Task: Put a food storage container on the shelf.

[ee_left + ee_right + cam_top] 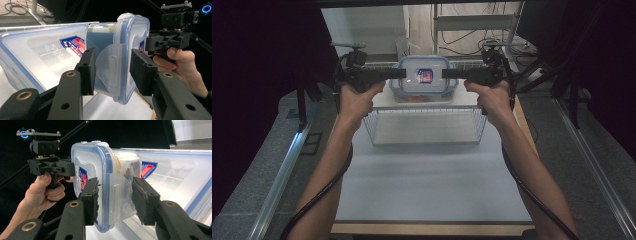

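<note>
both forearms stretch forward; the left claw [398,74] and right claw [447,74] pinch opposite ends of a clear, blue-rimmed, rounded plastic food container [424,80] above a wire basket [424,125].

The surface [432,190] is a flat, pale white rectangular top with a thin wood-coloured edge along its near side and along its right side. Most of it lies bare in the high view, from the near edge up to the middle. On its far half stands a white wire basket [424,127], rectangular, with thin wire walls; its open mesh lets the white top show through. The basket sits roughly centred between the left and right sides, its near wall well apart from the near edge. To either side of the surface run grey, speckled strips [257,175] with light metal rails [282,175] along them.
</note>
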{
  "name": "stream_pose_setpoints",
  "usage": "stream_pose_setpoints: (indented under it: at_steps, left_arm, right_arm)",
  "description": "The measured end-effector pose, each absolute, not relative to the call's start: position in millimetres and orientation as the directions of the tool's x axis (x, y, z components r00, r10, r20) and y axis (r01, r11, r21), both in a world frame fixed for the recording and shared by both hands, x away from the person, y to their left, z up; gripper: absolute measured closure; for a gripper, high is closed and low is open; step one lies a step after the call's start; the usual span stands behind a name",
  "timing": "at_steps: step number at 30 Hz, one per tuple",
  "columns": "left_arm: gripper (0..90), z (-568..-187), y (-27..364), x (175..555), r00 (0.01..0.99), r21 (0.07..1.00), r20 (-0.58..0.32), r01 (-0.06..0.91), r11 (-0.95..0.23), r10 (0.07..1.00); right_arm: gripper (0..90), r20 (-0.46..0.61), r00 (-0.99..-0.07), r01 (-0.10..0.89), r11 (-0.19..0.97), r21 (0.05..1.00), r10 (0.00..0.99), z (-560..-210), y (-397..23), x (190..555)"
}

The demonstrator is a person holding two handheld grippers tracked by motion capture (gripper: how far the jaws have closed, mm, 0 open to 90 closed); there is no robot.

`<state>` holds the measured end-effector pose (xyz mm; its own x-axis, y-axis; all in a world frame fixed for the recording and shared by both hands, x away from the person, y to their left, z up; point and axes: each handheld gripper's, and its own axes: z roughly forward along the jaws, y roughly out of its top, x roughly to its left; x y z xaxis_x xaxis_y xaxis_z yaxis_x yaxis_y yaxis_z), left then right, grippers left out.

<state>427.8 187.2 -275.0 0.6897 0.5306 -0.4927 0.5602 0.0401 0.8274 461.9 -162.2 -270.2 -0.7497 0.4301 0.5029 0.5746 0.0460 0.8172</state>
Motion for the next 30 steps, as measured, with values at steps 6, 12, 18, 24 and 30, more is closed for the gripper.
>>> stream_pose_setpoints:
  at_steps: [6, 12, 18, 24, 30]
  left_arm:
    - [57.0, -277, 189, 436, 0.675, 0.818, -0.512, 0.571, 0.063, 0.531]
    - [56.9, -282, 189, 442, 0.657, 0.806, -0.534, 0.586, 0.084, 0.532]
    - [55.9, -281, 188, 445, 0.637, 0.8, -0.537, 0.592, 0.095, 0.552]
    - [48.1, -278, 177, 446, 0.61, 0.806, -0.478, 0.591, 0.04, 0.632]
    - [42.6, -283, 176, 449, 0.6, 0.793, -0.507, 0.607, 0.061, 0.619]
  right_arm:
    - [57.2, 0.519, -0.738, 0.588, 0.035, 0.808, 0.432, -269, -160, 474]
    - [57.1, 0.549, -0.718, 0.612, 0.013, 0.791, 0.428, -272, -159, 483]
    - [56.1, 0.558, -0.706, 0.622, 0.005, 0.783, 0.436, -272, -158, 486]
    - [50.7, 0.508, -0.708, 0.6, 0.038, 0.799, 0.491, -272, -152, 486]
    - [49.6, 0.488, -0.693, 0.589, 0.026, 0.808, 0.531, -273, -152, 489]
